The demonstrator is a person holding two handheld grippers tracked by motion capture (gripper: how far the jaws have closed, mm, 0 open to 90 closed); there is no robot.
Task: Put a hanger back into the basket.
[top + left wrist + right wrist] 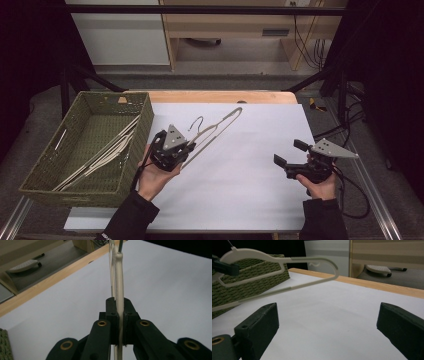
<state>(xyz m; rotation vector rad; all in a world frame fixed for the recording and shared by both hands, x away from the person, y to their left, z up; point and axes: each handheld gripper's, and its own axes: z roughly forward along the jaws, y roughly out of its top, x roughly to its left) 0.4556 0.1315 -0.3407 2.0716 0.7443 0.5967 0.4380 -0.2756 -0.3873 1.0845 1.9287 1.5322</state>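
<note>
One hanger (215,131) pinched tight in your left claw (190,148), probably headed for the basket (49,175); right claw (288,152) wide open, empty.

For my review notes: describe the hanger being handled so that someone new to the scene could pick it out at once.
Start at the green woven basket on the table's left, then look just right of it, above the white sheet. The cream hanger is there, clamped in the left gripper. Unlike the hangers in the basket, it is in the air, its hook free.
</note>
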